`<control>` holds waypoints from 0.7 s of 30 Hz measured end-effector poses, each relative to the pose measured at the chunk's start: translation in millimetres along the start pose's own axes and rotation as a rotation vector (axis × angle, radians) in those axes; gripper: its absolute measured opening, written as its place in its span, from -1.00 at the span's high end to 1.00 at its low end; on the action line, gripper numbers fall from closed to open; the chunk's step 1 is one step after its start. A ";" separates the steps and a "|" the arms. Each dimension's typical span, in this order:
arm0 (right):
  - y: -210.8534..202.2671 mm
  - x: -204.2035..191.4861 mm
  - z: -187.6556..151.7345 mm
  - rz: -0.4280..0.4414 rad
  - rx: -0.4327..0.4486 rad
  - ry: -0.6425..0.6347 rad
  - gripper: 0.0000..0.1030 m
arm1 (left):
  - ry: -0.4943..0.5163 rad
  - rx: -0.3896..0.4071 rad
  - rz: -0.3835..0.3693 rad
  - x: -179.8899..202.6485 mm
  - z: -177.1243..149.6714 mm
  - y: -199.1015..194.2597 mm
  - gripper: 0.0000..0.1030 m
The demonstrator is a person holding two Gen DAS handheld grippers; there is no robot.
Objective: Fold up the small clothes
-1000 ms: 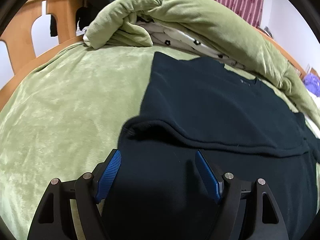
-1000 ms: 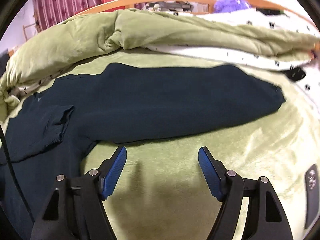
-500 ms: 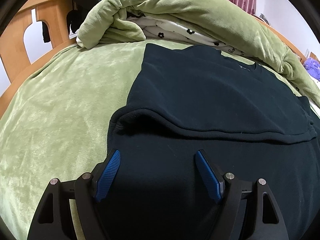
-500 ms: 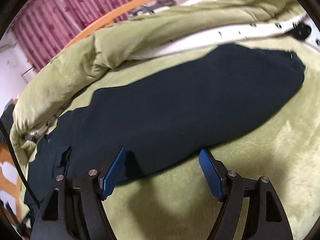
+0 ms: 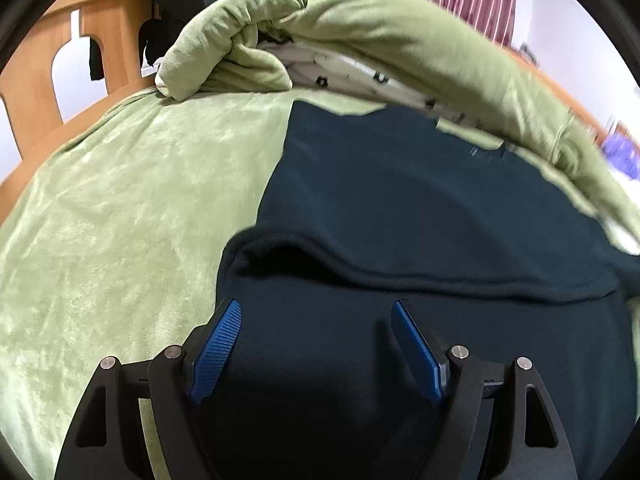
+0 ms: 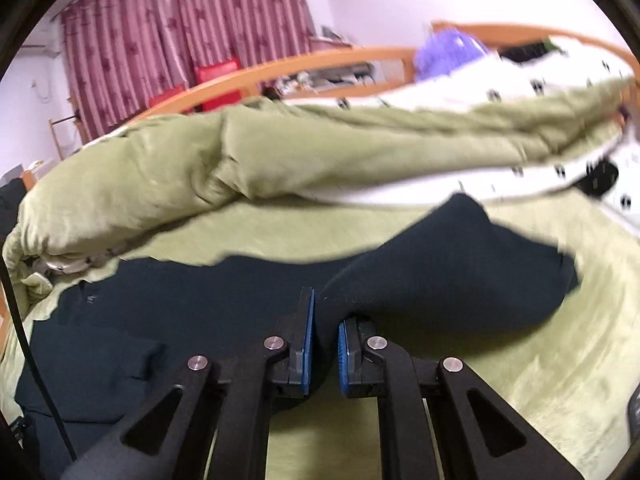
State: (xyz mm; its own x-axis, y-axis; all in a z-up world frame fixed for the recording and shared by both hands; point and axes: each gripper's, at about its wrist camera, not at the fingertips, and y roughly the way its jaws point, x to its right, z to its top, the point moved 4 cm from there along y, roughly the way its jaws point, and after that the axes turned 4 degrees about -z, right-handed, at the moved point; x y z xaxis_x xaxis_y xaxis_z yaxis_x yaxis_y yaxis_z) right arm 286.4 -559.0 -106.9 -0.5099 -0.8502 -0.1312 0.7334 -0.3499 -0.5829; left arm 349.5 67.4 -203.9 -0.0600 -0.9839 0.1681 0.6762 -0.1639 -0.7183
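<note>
A dark navy sweater (image 5: 400, 208) lies spread on a green plush bed cover (image 5: 120, 216), one sleeve folded across its body. My left gripper (image 5: 316, 320) is open and empty, hovering over the sweater's lower part. In the right wrist view the sweater's other sleeve (image 6: 460, 280) stretches right over the cover. My right gripper (image 6: 325, 320) is shut on this sleeve near its middle, and the cloth bunches up between the blue pads.
A rolled green quilt (image 5: 400, 32) with a white patterned lining (image 6: 520, 92) lies along the far side of the bed. A wooden bed frame (image 5: 48, 64) stands at the left, with dark clothes hung on it. Pink curtains (image 6: 180, 40) hang behind.
My right gripper has moved onto the sleeve and closed on it, lifting the cloth a little. My left gripper has stayed open over the sweater, shifting only slightly.
</note>
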 end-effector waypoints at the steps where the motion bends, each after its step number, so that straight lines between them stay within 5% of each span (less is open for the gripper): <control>1: -7.5 -8.6 4.8 0.002 0.014 -0.015 0.80 | -0.009 0.008 -0.012 -0.4 2.9 -3.7 -0.48; 6: -49.7 -79.1 24.2 0.049 0.082 -0.105 0.81 | -0.073 0.080 -0.095 -7.0 16.8 -35.6 -0.48; 10: -70.2 -148.5 20.2 0.095 0.096 -0.196 0.82 | -0.133 0.050 -0.162 -10.3 15.6 -35.5 -0.48; 15: -77.4 -231.8 -22.3 0.156 0.047 -0.307 0.82 | -0.150 0.048 -0.189 -14.4 15.6 -37.2 -0.48; 21: -40.8 -264.6 -97.5 0.149 -0.078 -0.385 0.81 | -0.204 0.033 -0.243 -25.0 14.9 -38.6 -0.48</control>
State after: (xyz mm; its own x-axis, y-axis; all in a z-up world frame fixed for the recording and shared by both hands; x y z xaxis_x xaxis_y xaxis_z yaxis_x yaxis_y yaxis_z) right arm 347.6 -281.3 -126.6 -0.1844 -0.9794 0.0821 0.7430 -0.1936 -0.6407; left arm 335.8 99.4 -170.3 -0.0765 -0.8815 0.4659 0.6837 -0.3865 -0.6190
